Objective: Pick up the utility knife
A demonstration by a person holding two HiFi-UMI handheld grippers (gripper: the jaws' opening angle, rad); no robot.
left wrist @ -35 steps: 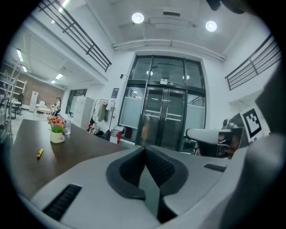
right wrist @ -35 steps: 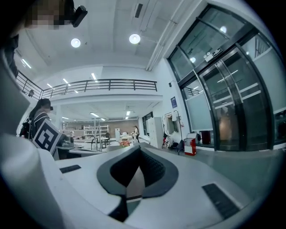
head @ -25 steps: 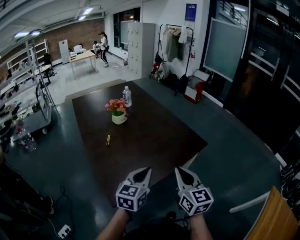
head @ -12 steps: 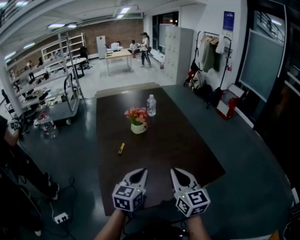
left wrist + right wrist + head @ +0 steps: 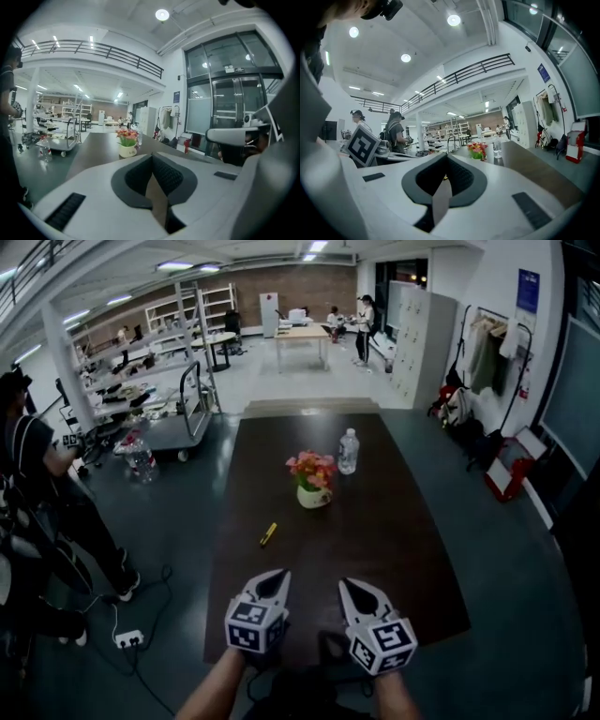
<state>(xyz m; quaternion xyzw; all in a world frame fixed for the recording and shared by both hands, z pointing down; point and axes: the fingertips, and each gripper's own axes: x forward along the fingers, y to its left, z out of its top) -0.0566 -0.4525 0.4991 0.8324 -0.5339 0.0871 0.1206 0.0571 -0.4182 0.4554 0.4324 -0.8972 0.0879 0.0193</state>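
Dark table (image 5: 375,549), grey floor (image 5: 525,559), lockers (image 5: 412,334), brick back wall (image 5: 323,282).

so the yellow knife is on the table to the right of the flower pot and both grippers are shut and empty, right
Not quite. In the head view the yellow knife lies on the table to the left of the flower pot, not the right. The rest holds: the left gripper and the right gripper are both shut and empty.
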